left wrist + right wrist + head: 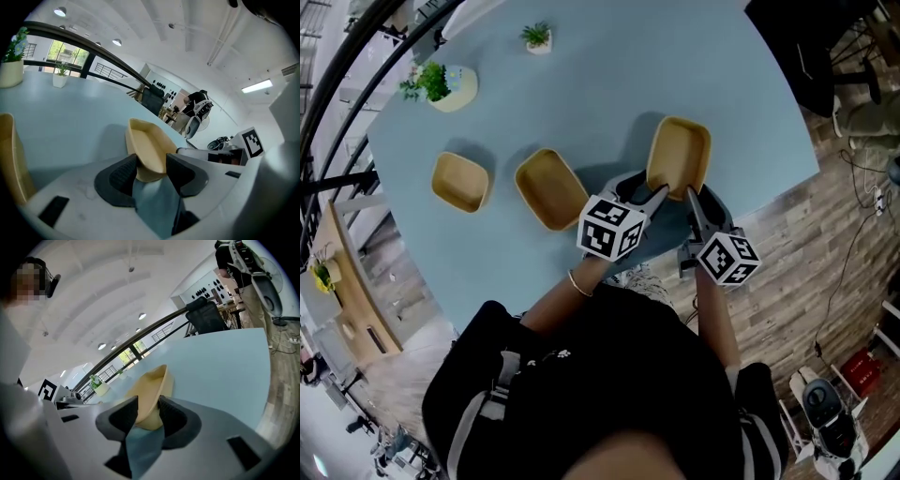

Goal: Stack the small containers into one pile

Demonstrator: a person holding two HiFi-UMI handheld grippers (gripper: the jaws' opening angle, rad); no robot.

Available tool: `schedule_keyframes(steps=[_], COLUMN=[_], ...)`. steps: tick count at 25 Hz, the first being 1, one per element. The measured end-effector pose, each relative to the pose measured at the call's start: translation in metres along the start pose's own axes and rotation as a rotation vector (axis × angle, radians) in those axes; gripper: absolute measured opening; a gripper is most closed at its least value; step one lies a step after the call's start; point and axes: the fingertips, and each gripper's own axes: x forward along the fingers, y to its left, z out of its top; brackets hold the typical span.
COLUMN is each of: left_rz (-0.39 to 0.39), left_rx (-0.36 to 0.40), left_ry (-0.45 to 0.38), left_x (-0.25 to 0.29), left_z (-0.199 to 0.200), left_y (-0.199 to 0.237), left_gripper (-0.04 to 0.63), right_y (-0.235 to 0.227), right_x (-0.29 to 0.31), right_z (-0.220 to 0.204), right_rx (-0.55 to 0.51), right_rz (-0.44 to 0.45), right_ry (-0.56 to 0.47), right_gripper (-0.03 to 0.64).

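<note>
Clamps left gripper on near rim of right-hand container | clamps right gripper on same rim, just beside | shows middle container and left container apart on bench, left of both grippers

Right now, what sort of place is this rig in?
Probably an open-plan office or lab: a large pale-blue table with a potted plant on it, a black office chair past its far edge, and a ceiling strip light overhead.
</note>
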Motion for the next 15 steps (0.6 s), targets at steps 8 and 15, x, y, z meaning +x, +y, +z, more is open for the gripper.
schedule_keyframes(steps=[8, 15], left_rz=[0.035, 0.095], left_rx=[0.001, -0.001], left_ry=[-0.061, -0.130], left_x=[-0.022, -0.051], left_z=[0.011, 0.018], left_y=[-0.003, 0.007], left_gripper=[0.178, 0.178], right_y=[0.022, 0.051], right_x=[-0.004, 0.004], right_z=[0.010, 0.010], right_rx=[-0.046, -0.097], right_rz=[0.048, 0.123], right_ry=[-0.010, 0.016], right_gripper=[0.137, 0.132])
